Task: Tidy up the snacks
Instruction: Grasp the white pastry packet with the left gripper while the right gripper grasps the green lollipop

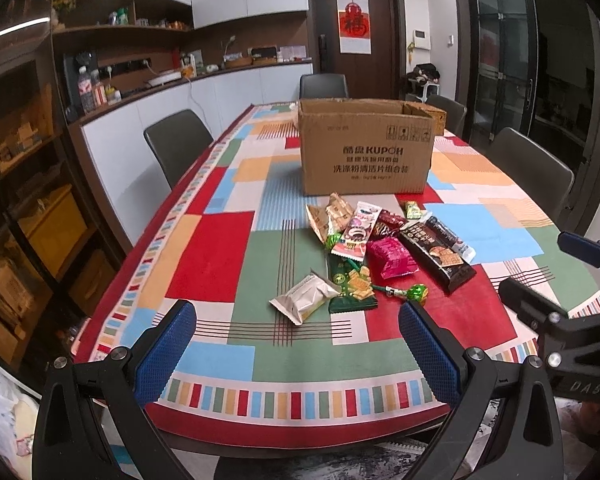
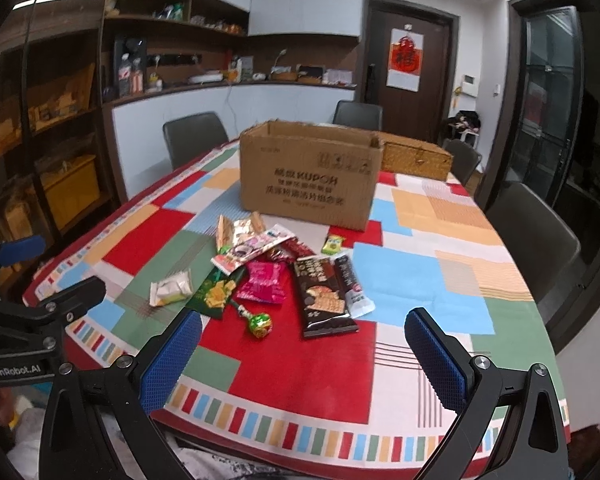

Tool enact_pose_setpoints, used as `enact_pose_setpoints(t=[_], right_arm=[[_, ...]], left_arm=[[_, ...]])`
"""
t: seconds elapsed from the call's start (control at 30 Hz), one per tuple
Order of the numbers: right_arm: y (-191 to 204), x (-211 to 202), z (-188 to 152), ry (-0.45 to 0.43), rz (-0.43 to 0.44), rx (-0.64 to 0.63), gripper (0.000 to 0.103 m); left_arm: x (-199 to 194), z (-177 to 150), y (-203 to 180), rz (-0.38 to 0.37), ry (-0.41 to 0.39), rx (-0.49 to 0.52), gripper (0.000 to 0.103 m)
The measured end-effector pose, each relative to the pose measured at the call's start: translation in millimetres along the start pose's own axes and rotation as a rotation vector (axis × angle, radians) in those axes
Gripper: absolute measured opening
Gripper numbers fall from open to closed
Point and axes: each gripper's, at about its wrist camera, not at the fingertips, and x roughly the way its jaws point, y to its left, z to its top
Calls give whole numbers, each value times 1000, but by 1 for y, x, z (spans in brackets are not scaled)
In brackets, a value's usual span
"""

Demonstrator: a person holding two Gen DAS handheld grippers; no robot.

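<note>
Both grippers are hovering at the near end of the table (image 1: pixel 204 264), over its patchwork cloth. Left gripper (image 1: pixel 298 344) is holding its blue-padded jaws wide apart with nothing between them; right gripper (image 2: pixel 304 350) is doing the same, equally spread and gripping nothing.

Snacks are lying in a loose heap mid-table, well short of both sets of fingers. Nearest the left gripper, a pale silver packet (image 1: pixel 305 298) is lying beside a dark green cracker packet (image 1: pixel 352 286). A green-wrapped lollipop (image 2: pixel 260 323) is resting on the red patch, closest to the right gripper. A pink packet (image 2: pixel 263 281) is sitting in the middle of the heap, with a long dark biscuit pack (image 2: pixel 324 300) just to its right. Further packets are overlapping behind these.

An open cardboard box (image 1: pixel 366 152) is standing upright just beyond the heap, not touching it. A woven basket (image 2: pixel 416 158) is sitting behind the box.
</note>
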Motion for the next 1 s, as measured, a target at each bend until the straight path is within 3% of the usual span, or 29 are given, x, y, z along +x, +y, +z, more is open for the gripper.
enact_pose_setpoints(t=[0.17, 0.3, 0.67, 1.0], right_arm=[[9, 22, 3, 58, 28, -38, 102], [12, 43, 7, 102, 51, -30, 102], [20, 104, 8, 282, 114, -49, 80], [24, 141, 1, 405, 155, -66, 64]], left_arm=[[17, 2, 6, -9, 17, 9, 102], [34, 3, 5, -35, 34, 47, 94], [90, 6, 0, -100, 153, 152, 71], [129, -4, -9, -98, 241, 292, 58]])
